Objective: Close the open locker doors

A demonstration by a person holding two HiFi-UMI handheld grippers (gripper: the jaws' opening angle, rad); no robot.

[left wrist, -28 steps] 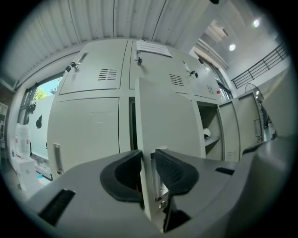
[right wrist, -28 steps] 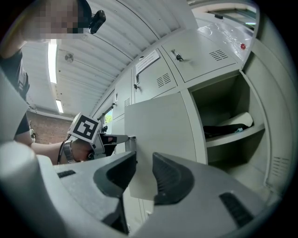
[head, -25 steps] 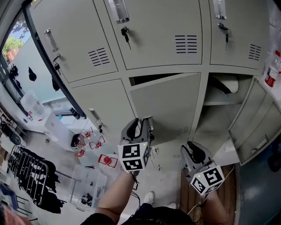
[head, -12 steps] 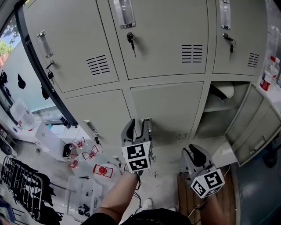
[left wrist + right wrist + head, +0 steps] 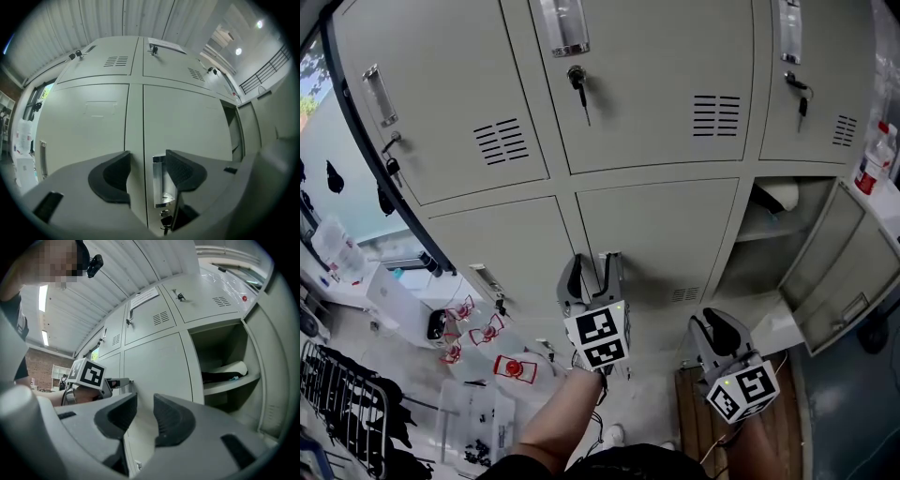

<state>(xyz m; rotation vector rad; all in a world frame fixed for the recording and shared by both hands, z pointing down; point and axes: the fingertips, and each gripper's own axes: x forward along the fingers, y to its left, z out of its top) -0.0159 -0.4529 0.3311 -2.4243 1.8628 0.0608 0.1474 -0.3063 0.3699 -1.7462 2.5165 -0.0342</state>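
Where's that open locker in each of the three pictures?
Head view: open locker, right of centre.
Left gripper view: dark sliver at right.
Right gripper view: right half of the picture.
Shared landmark: the shut door on its left.

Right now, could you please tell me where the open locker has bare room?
Below the shelf, between the post and the open door, it looks bare. A white bundle crowds the shelf; clutter covers the floor at left.

Your left gripper (image 5: pixel 591 270) points level; its jaws have just been opening, pads clear of the door handle (image 5: pixel 159 180) between them. Your right gripper (image 5: pixel 712 328), nearer and rightward, points level, jaws slightly parted, empty.
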